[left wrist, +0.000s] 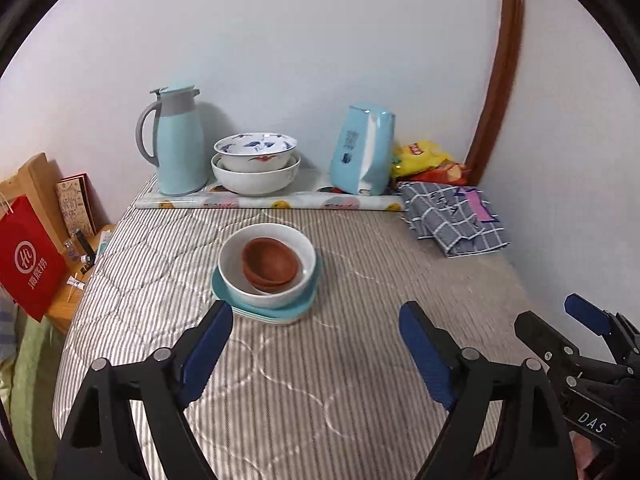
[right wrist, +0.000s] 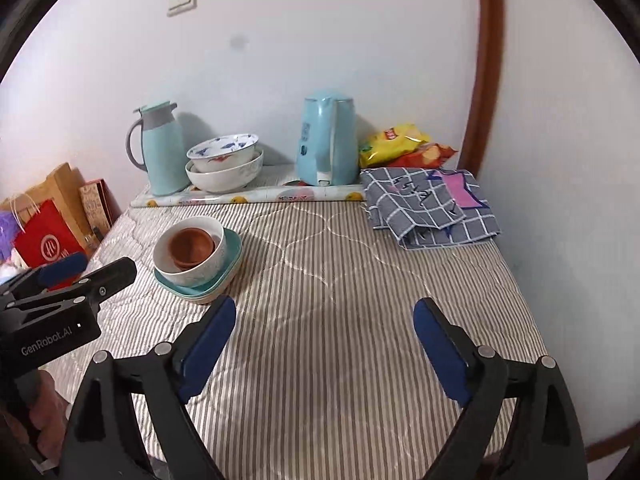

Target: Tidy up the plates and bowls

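A stack stands mid-table: teal plates (left wrist: pixel 224 292) (right wrist: pixel 234 250) at the bottom, a white bowl (left wrist: pixel 304 248) (right wrist: pixel 218 236) on them, brown small bowls (left wrist: pixel 270 265) (right wrist: pixel 191 246) inside it. At the back, a blue-patterned bowl (left wrist: pixel 256 150) (right wrist: pixel 222 148) sits in a larger white bowl (left wrist: pixel 256 178) (right wrist: pixel 224 178). My left gripper (left wrist: pixel 316 322) is open and empty, just in front of the stack. My right gripper (right wrist: pixel 324 320) is open and empty, to the right of the stack.
A teal thermos jug (left wrist: pixel 178 144) and a teal kettle (left wrist: pixel 362 150) stand on a patterned mat (left wrist: pixel 268 201) by the wall. Snack bags (left wrist: pixel 424 160) and a folded checked cloth (left wrist: pixel 456 220) lie at back right. Paper bags (left wrist: pixel 28 256) stand off the left edge.
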A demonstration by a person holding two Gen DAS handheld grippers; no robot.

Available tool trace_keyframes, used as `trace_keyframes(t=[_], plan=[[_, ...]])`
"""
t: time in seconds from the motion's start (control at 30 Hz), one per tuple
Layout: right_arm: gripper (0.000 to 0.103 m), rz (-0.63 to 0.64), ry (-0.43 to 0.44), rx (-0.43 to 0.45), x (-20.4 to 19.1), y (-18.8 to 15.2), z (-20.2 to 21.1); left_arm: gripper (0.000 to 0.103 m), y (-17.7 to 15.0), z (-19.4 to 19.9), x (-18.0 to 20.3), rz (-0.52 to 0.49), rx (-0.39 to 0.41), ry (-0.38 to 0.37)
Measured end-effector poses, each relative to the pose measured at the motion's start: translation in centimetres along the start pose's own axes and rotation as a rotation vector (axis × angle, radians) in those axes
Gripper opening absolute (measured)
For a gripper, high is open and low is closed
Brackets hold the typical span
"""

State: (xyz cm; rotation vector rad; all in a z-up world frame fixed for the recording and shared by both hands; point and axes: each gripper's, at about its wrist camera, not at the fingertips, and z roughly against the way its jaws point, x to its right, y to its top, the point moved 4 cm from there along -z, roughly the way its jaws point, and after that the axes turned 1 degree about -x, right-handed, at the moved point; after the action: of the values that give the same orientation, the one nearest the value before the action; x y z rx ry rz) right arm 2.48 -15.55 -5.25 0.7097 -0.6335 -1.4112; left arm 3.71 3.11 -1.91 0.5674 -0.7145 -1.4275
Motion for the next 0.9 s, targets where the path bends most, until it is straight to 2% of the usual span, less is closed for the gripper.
trace_keyframes(t=[0.1,0.33,0.9], plan=[[0.091,-0.005,-0.028,0.021,0.8,-0.4,1.5,0.086,-0.4,1.2,0.7,-0.009,0.015,-0.005],[0.091,-0.015,-0.021,0.049,1.1,-1.5,4.1,0.087,-1.0,3.2,1.3,-0.011,0.039,-0.004],[0.091,-0.025,-0.024,0.054,1.0,-2.6,5.4,0.087,-1.9,5.0,1.1,-0.002,0.060,-0.004]])
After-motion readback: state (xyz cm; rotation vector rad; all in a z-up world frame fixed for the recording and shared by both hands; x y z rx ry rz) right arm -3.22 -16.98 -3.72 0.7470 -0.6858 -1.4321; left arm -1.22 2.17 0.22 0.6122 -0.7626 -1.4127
